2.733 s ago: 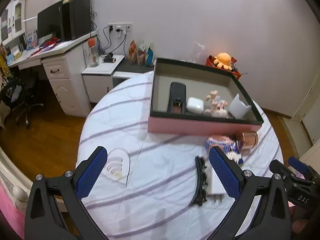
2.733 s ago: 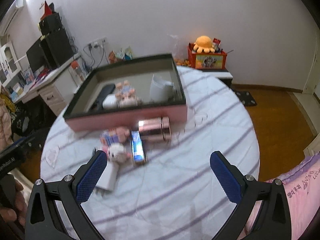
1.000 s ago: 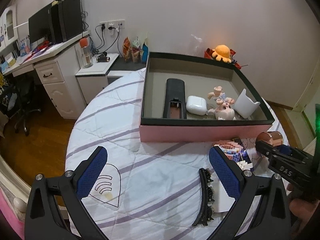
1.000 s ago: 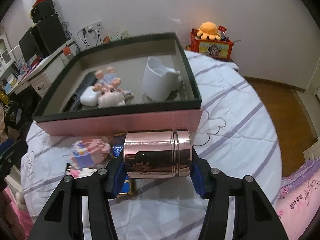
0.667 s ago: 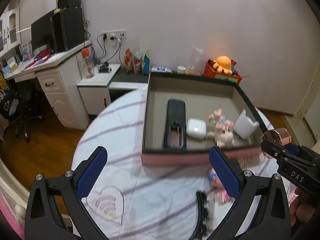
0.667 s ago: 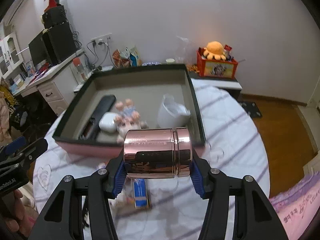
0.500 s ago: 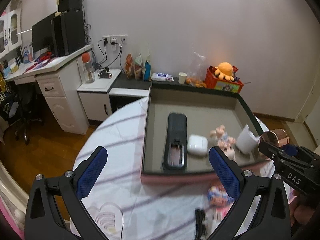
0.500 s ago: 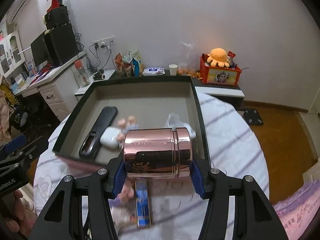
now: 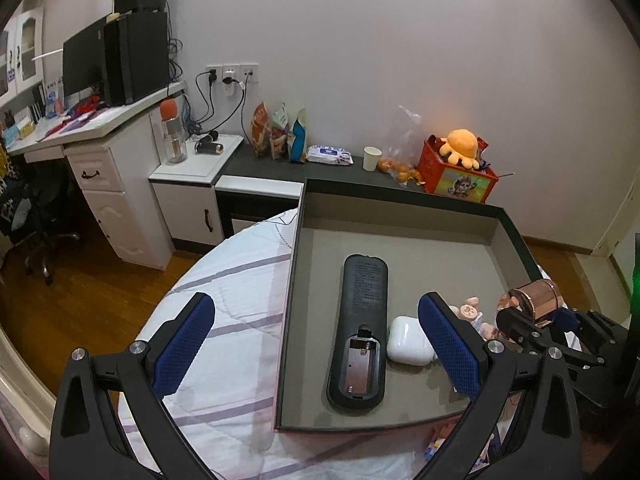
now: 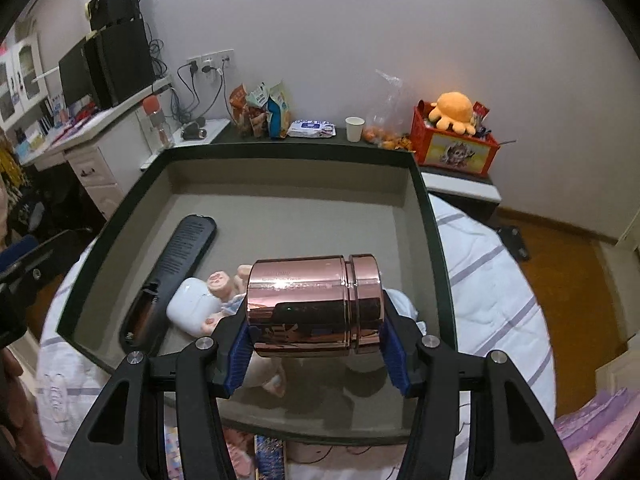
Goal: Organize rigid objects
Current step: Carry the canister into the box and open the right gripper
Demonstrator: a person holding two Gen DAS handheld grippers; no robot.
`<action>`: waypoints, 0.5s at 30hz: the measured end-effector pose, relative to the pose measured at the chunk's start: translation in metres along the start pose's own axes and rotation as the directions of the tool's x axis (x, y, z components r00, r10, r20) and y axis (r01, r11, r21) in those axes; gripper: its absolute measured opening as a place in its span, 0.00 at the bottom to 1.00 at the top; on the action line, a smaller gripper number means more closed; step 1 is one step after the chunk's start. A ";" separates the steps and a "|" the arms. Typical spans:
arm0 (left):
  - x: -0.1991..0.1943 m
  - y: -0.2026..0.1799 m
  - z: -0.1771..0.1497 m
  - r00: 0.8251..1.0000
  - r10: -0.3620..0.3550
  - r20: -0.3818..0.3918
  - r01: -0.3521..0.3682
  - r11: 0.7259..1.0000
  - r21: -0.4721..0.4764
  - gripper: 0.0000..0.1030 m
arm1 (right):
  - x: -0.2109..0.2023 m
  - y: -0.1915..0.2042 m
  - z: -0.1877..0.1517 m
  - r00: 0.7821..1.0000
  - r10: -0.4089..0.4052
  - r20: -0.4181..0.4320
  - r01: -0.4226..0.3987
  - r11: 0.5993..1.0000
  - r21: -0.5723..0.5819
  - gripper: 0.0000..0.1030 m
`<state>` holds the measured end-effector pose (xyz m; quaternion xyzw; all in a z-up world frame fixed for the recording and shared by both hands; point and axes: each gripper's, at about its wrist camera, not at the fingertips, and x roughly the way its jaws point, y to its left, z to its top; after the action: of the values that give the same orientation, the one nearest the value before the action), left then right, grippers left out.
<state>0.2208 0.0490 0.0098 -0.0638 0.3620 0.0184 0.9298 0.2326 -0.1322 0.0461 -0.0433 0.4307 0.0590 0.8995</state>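
Observation:
My right gripper (image 10: 316, 320) is shut on a rose-gold metal canister (image 10: 314, 304), held sideways above the front half of the dark box (image 10: 434, 216). The same canister (image 9: 534, 300) shows at the right of the left wrist view. In the box lie a black remote (image 9: 360, 328) with its battery bay uncovered, a white earbud case (image 9: 408, 342) and a small pink figurine (image 10: 220, 284). My left gripper (image 9: 316, 340) hangs open over the box's front left part, with nothing between its fingers.
The box sits on a round table under a striped white cloth (image 9: 224, 320). Small items (image 10: 264, 456) lie on the cloth before the box. Behind stand a low cabinet with snack bags (image 9: 280, 132), a red crate with an orange plush (image 9: 460, 160) and a desk (image 9: 80, 128).
Both grippers moved forward from the table's front to above the box. The right one carried the canister along, from in front of the box wall to over its inside.

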 end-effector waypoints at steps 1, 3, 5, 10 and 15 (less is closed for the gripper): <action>0.001 0.000 0.000 1.000 -0.001 -0.002 0.001 1.000 0.001 1.00 | 0.001 0.000 0.001 1.000 -0.006 0.002 0.006 1.000 -0.006 0.55; 0.001 0.000 -0.001 1.000 -0.002 -0.002 0.002 1.000 0.001 1.00 | 0.002 0.002 0.000 1.000 -0.020 0.002 0.020 1.000 -0.014 0.55; 0.001 0.000 -0.001 1.000 -0.002 -0.002 0.002 1.000 0.001 1.00 | 0.004 0.001 0.000 1.000 -0.019 -0.004 0.019 1.000 -0.007 0.56; 0.000 -0.001 -0.001 1.000 -0.002 0.002 0.002 1.000 -0.001 1.00 | 0.000 0.002 -0.004 1.000 -0.016 0.011 0.016 1.000 -0.001 0.79; -0.011 -0.002 -0.006 1.000 -0.003 0.014 0.003 1.000 0.005 1.00 | -0.012 0.003 -0.005 0.999 -0.018 0.030 0.018 1.000 0.000 0.79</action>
<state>0.2092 0.0466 0.0131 -0.0621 0.3553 0.0165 0.9326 0.2207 -0.1308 0.0521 -0.0464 0.4167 0.0518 0.9064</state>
